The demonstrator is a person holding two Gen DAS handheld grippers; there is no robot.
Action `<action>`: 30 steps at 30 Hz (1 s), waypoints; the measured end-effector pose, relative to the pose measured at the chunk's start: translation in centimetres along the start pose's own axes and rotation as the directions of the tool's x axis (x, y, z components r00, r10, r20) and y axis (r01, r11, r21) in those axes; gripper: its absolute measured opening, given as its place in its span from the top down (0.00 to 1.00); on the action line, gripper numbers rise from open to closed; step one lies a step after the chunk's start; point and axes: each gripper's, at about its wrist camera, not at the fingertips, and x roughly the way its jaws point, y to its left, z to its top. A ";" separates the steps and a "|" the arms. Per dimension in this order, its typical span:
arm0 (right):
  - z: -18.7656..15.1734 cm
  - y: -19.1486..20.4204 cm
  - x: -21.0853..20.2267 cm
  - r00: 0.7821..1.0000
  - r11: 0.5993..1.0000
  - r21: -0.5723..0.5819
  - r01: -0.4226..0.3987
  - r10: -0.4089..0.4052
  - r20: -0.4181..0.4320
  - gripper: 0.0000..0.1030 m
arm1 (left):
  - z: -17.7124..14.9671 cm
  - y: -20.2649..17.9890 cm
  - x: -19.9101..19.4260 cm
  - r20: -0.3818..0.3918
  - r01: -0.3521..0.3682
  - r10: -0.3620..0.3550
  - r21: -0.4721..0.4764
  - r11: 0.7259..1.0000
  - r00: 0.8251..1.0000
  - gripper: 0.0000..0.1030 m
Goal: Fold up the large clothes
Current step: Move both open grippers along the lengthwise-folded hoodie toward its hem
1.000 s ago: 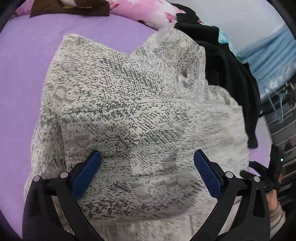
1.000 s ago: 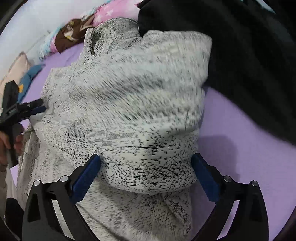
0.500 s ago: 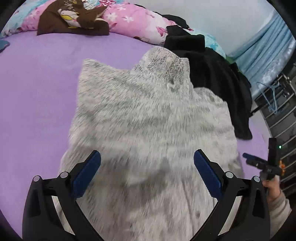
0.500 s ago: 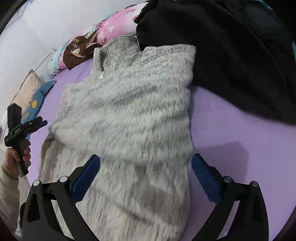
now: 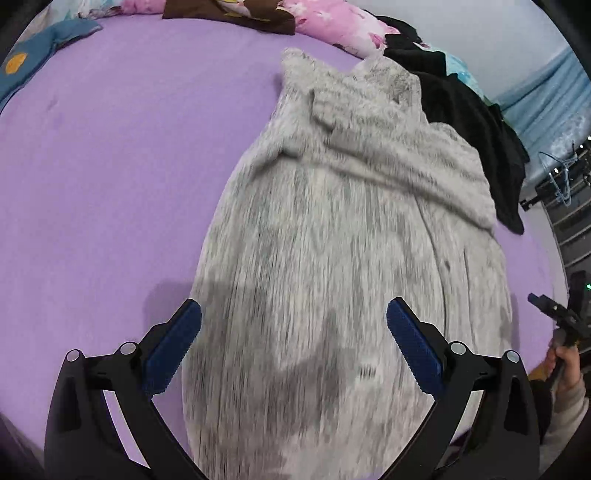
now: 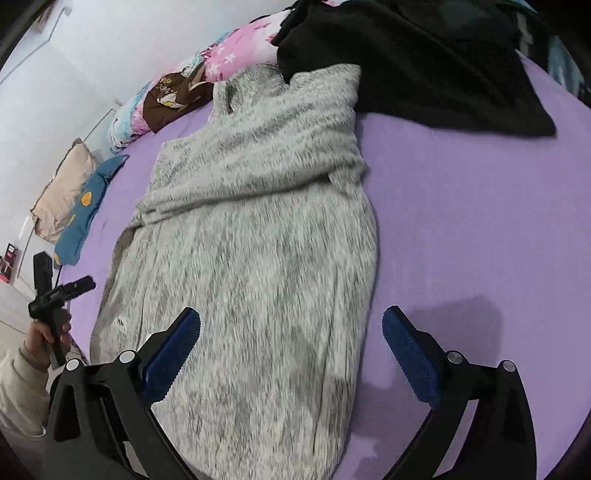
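Observation:
A large grey speckled knit garment (image 5: pixel 332 240) lies on the purple bed, lengthwise away from me, with a sleeve folded across its upper part; it also shows in the right wrist view (image 6: pixel 258 221). My left gripper (image 5: pixel 293 347) is open and empty, raised above the garment's near end. My right gripper (image 6: pixel 291 350) is open and empty, above the garment's near right edge. The left gripper also shows at the left of the right wrist view (image 6: pixel 74 288), and the right gripper at the right of the left wrist view (image 5: pixel 546 302).
A black garment (image 6: pixel 424 66) lies in a heap at the far right, touching the grey one's collar; it also shows in the left wrist view (image 5: pixel 472 122). Pink floral pillows (image 5: pixel 332 22) and a blue cushion (image 6: pixel 88 206) line the bed's far side. Purple sheet (image 5: pixel 129 166) spreads left.
Both grippers have pulled back and up from the garment. It now lies flatter and stretched out on the bed, where before it bulged close under the fingers.

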 end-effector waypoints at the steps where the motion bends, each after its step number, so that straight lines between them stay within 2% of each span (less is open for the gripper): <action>1: -0.3 0.1 -0.1 1.000 1.000 0.009 -0.002 0.002 0.002 0.06 | -0.9 0.0 -0.4 0.005 -0.012 0.012 0.006 1.000 1.000 0.06; 7: -3.0 -0.6 -0.8 1.000 0.996 0.091 -0.024 0.023 0.016 0.06 | -4.2 0.5 -1.0 -0.010 -0.019 0.019 0.003 1.000 1.000 0.06; 12: -5.5 -0.9 -0.5 1.000 0.995 0.103 0.000 0.001 -0.007 0.06 | -6.4 1.9 -1.4 -0.024 -0.016 0.015 -0.035 0.999 1.000 0.06; 16: -6.9 -0.8 -0.5 0.999 0.994 0.099 0.043 -0.041 -0.025 0.06 | -7.4 2.7 -1.8 -0.021 -0.007 0.006 -0.036 0.999 1.000 0.06; 20: -8.0 -0.8 -0.3 0.997 0.992 0.110 0.069 -0.066 -0.034 0.06 | -8.5 3.7 -1.1 -0.073 -0.010 0.006 -0.057 0.998 0.997 0.06; 25: -8.8 -0.6 0.2 0.992 0.988 0.098 0.118 -0.113 -0.059 0.06 | -9.2 4.8 -0.7 -0.094 0.017 -0.026 -0.097 0.995 0.995 0.06; 30: -9.7 -0.6 0.9 0.990 0.987 0.104 0.123 -0.114 -0.088 0.06 | -9.7 5.0 -0.1 -0.107 0.020 -0.030 -0.095 0.995 0.994 0.06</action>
